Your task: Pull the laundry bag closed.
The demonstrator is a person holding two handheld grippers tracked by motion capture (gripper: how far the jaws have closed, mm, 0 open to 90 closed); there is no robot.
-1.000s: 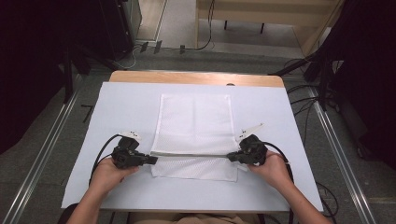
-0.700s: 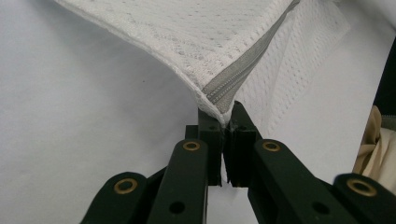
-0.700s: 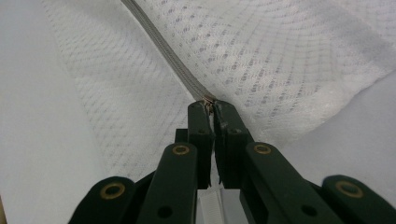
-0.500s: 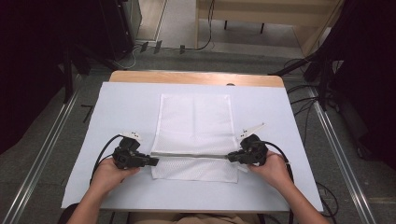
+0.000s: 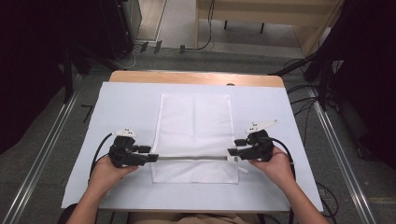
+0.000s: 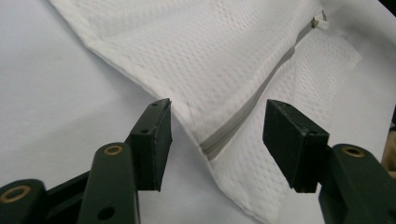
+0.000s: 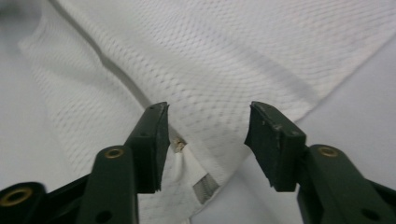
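A white mesh bag (image 5: 194,123) lies flat on the white table cover (image 5: 121,107), with a grey zipper (image 5: 194,158) running across its near part. My left gripper (image 5: 152,157) sits at the zipper's left end and my right gripper (image 5: 232,151) at its right end. Both sets of jaws have just been opening. In the left gripper view the left gripper (image 6: 217,109) stands open over the zipper's end (image 6: 233,128), its pads off the mesh. In the right gripper view the right gripper (image 7: 208,112) is open over the bag's corner (image 7: 224,70), with the zipper pull (image 7: 179,144) by one pad.
The table's wooden far edge (image 5: 196,77) shows beyond the cover. Metal rails (image 5: 42,154) run along both sides on the floor, and cables (image 5: 303,88) lie at the right. The person's forearms (image 5: 93,196) come in over the near edge.
Both grippers were shut on the bag's ends at the zipper and now stand open, so the bag is let go. The hands have hardly moved.
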